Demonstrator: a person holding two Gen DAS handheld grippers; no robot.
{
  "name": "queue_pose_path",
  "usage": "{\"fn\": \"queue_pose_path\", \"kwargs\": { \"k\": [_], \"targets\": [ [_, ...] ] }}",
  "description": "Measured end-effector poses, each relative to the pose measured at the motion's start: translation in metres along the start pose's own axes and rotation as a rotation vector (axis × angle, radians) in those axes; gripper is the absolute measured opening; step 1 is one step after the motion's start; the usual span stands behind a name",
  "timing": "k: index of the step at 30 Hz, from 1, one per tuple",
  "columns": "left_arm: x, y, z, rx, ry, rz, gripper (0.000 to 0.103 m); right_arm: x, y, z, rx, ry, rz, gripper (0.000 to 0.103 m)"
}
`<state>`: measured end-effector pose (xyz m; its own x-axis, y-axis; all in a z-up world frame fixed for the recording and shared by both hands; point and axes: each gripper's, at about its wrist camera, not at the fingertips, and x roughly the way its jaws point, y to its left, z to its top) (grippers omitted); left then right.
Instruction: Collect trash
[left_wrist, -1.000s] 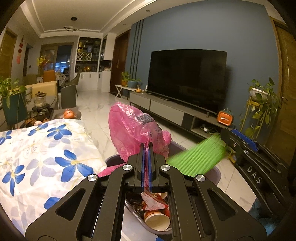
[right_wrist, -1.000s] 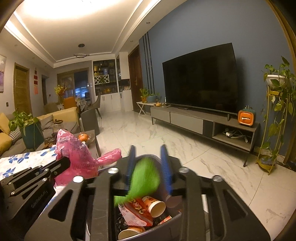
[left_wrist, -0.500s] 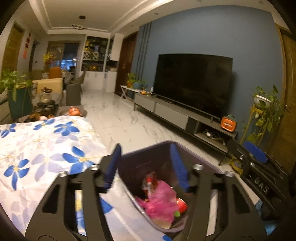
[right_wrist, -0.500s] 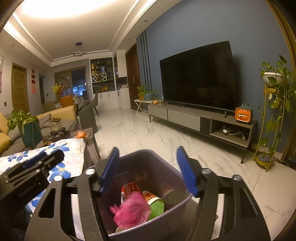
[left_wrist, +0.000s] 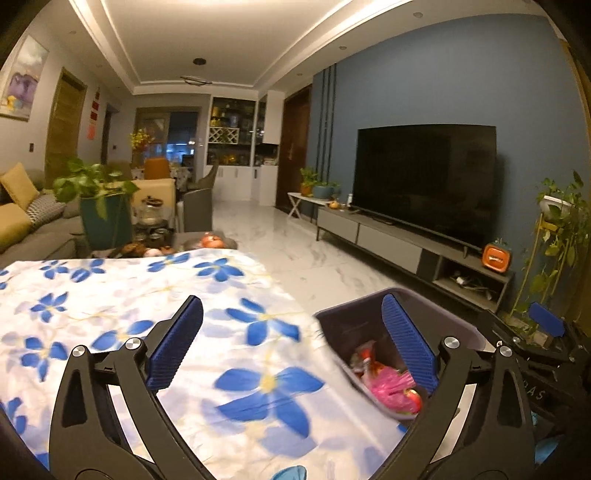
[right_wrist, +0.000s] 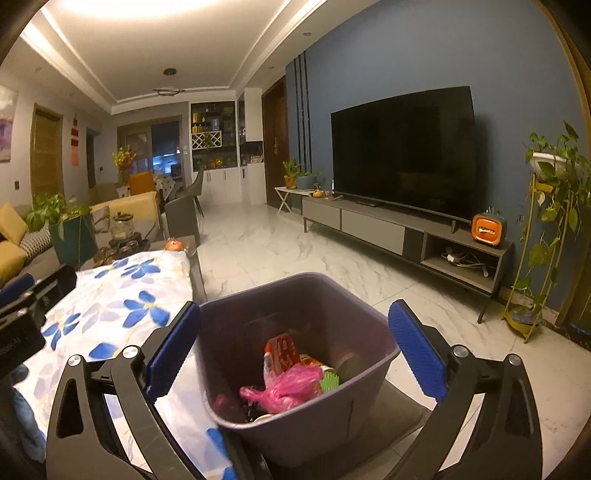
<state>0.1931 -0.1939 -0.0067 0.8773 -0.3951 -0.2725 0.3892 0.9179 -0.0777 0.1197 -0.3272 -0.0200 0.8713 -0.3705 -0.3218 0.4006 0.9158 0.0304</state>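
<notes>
Both grippers are seen spread wide and empty. The left gripper (left_wrist: 291, 345) is held over the flowered cloth (left_wrist: 122, 295) on the tabletop, its right finger overlapping the bin's rim in view; the right gripper (right_wrist: 295, 345) is framed directly over the grey bin (right_wrist: 295, 295)

Trash is noted inside the bin: a crumpled pink bag (right_wrist: 284, 387), a red wrapper (right_wrist: 282, 349), a scrap of green (right_wrist: 330, 381) and what is judged to be a paper cup, mostly hidden. The bin stands on the floor, tight against the tabletop's edge. No loose trash is made out on the cloth from either view; the near part is blurred, so small scraps cannot be ruled out

Risks, as judged:
- the pink bag is light and piled high, so it could be dragged back out if a finger is dipped in and snags it
- the bin could be knocked or tipped if a gripper is swung low across its rim
- the cloth overhangs the edge beside the bin and could be caught and pulled

Surroundings: a dish of fruit (left_wrist: 210, 242) and a potted plant (left_wrist: 101, 210) at the far end of the tabletop, a television (right_wrist: 402, 155) on a low cabinet (right_wrist: 373, 229), a plant stand (right_wrist: 535, 251) at the right. Open marble floor lies between; nothing is seen blocking the bin
</notes>
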Motion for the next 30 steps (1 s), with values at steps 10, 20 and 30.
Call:
{"fn": "queue_pose_path", "kwargs": {
  "k": [10, 20, 30],
  "targets": [
    [-0.055, 0.032, -0.009, 0.009, 0.009, 0.048, 0.097, -0.040, 0.028, -0.005, 0.004, 0.003, 0.006, 0.097],
    [-0.102, 0.062, -0.024, 0.004, 0.035, 0.087, 0.097, -0.087, 0.053, -0.016, -0.008, -0.006, 0.006, 0.097],
    [-0.136, 0.075, -0.031, -0.005, 0.032, 0.085, 0.097, -0.126, 0.067, -0.033, -0.004, 0.009, 0.043, 0.097]
  ]
}}
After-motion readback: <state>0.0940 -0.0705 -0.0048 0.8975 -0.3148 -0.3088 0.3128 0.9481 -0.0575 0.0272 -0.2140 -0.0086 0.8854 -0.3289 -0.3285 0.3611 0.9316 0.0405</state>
